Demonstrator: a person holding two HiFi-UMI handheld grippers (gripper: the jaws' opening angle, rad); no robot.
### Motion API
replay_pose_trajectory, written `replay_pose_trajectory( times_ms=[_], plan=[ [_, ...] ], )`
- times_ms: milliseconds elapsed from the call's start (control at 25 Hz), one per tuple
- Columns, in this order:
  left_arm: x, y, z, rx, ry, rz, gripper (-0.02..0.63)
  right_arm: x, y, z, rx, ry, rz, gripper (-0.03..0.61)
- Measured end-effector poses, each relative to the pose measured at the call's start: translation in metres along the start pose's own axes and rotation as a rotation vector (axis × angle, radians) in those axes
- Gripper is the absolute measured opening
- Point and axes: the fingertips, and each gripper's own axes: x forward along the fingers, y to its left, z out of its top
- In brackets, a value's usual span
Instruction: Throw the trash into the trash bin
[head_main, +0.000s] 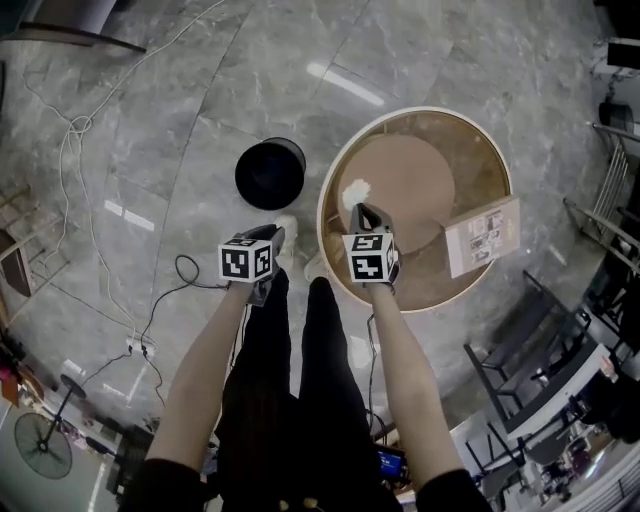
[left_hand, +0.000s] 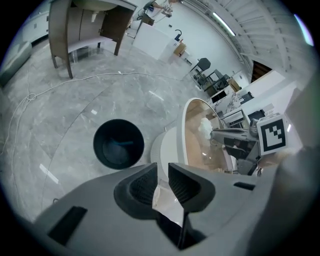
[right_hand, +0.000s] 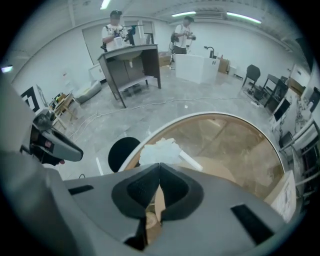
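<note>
The black trash bin stands on the floor, left of the round glass table. My right gripper is over the table's left edge with its jaws shut. A white crumpled paper sticks out right at its tips, pinched by a fold. My left gripper hangs over the floor just short of the bin. Its jaws stand a narrow gap apart on a pale thin scrap.
A printed card leans at the table's right rim. Cables trail over the marble floor at the left. My own legs and white shoes are below the grippers. Two people stand by a desk far off.
</note>
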Motion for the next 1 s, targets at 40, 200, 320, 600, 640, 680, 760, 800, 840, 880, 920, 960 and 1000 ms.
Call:
replay_pose_trajectory(
  times_ms=[40,200,320,600,640,680,760,800,840,880,920,960,1000],
  plan=[
    [-0.005,0.008,-0.003,-0.014,-0.004,0.007,0.071,0.003,0.011,0.007,-0.019,-0.001,0.016,0.003],
    [-0.028,0.045,-0.012,-0.083,-0.036,0.043,0.071,0.014,0.060,0.034,-0.094,-0.013,0.097,0.003],
    [-0.046,0.070,-0.017,-0.147,-0.074,0.067,0.071,0.020,0.099,0.051,-0.163,-0.016,0.181,0.005],
    [-0.067,0.105,-0.027,-0.249,-0.142,0.088,0.071,0.030,0.155,0.069,-0.265,-0.018,0.279,0.064],
    [-0.068,0.107,-0.029,-0.250,-0.142,0.087,0.071,0.031,0.159,0.070,-0.271,-0.021,0.279,0.064],
    [-0.069,0.108,-0.030,-0.249,-0.142,0.084,0.071,0.031,0.161,0.070,-0.276,-0.023,0.277,0.064],
    [-0.070,0.106,-0.031,-0.243,-0.138,0.077,0.071,0.028,0.163,0.070,-0.277,-0.020,0.272,0.064],
    [-0.070,0.104,-0.031,-0.235,-0.134,0.073,0.071,0.026,0.162,0.069,-0.273,-0.015,0.267,0.063],
    [-0.070,0.101,-0.031,-0.223,-0.128,0.069,0.071,0.023,0.161,0.068,-0.267,-0.013,0.261,0.063],
    [-0.070,0.098,-0.030,-0.210,-0.122,0.064,0.071,0.020,0.158,0.067,-0.261,-0.013,0.252,0.061],
    [-0.070,0.095,-0.028,-0.196,-0.116,0.058,0.071,0.016,0.154,0.067,-0.253,-0.015,0.241,0.060],
    [-0.070,0.091,-0.026,-0.181,-0.111,0.053,0.071,0.011,0.150,0.068,-0.245,-0.018,0.230,0.060],
    [-0.070,0.087,-0.023,-0.167,-0.107,0.051,0.071,0.005,0.145,0.068,-0.238,-0.023,0.220,0.060]
  ],
)
